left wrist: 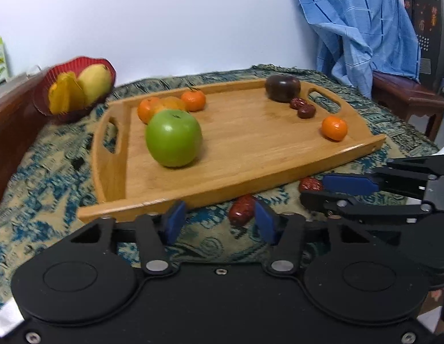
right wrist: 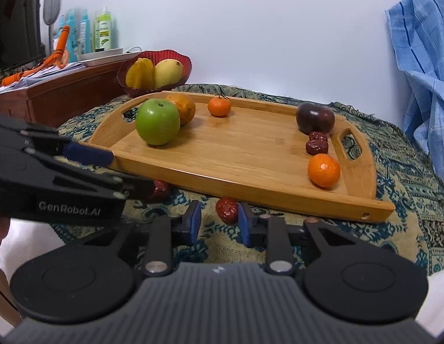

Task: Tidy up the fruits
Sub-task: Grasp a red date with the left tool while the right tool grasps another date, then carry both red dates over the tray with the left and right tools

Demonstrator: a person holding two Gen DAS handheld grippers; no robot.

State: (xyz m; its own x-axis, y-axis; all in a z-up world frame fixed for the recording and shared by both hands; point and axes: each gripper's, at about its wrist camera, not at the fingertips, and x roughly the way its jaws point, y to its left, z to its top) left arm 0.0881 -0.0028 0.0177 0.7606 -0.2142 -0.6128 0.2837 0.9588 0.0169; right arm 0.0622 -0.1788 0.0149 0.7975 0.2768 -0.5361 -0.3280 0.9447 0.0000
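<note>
Two red dates lie on the patterned cloth just before the wooden tray (left wrist: 250,146). My left gripper (left wrist: 219,223) is open, and one date (left wrist: 241,209) sits between its blue pads, close against the right one. My right gripper (right wrist: 219,223) is also open around the other date (right wrist: 227,209), with a gap at its left pad. Each gripper shows in the other's view: the right gripper (left wrist: 313,192) and the left gripper (right wrist: 133,175). On the tray are a green apple (left wrist: 173,137), several tangerines, a dark plum (left wrist: 282,87) and two more dates (left wrist: 302,107).
A red bowl (right wrist: 176,54) with a mango and a starfruit stands behind the tray's left end. A wooden cabinet (right wrist: 50,94) with bottles and papers is at the left. Blue cloth (left wrist: 359,28) hangs at the right over a wooden stool (left wrist: 405,91).
</note>
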